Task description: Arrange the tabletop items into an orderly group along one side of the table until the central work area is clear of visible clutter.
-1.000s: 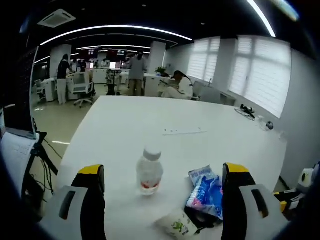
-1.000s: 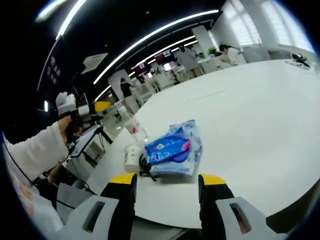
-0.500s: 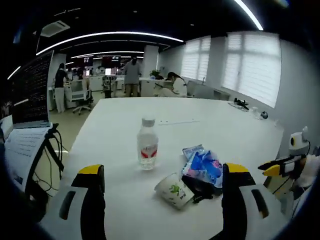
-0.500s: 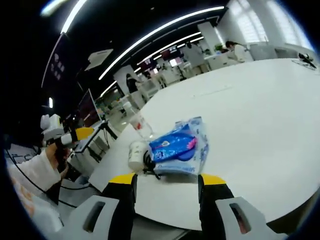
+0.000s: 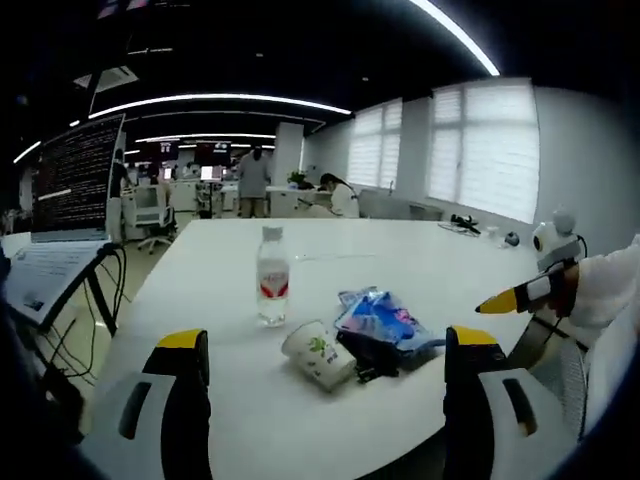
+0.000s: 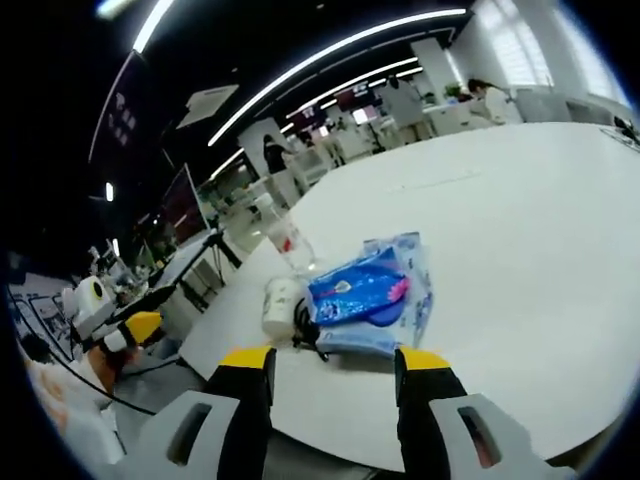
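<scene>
A clear water bottle (image 5: 271, 288) with a red label stands upright on the white table (image 5: 400, 260). Close by lies a tipped paper cup (image 5: 318, 352) with a green print, and a blue plastic packet (image 5: 381, 318) rests on a dark cable. My left gripper (image 5: 325, 358) is open, held off the near edge with nothing between its yellow-tipped jaws. In the right gripper view the bottle (image 6: 287, 237), cup (image 6: 279, 304) and packet (image 6: 370, 291) sit just beyond my right gripper (image 6: 330, 366), which is open and empty.
The table (image 6: 530, 230) stretches far and bare beyond the items, with a thin white strip (image 5: 340, 257) mid-table and small dark objects (image 5: 470, 224) at the far right edge. A laptop (image 5: 70, 200) on a stand is at left. People work at desks behind.
Both grippers have drawn back from the items and the table edge. The left one has lowered, so the bottle, cup and packet look smaller and farther. The items themselves lie unmoved.
</scene>
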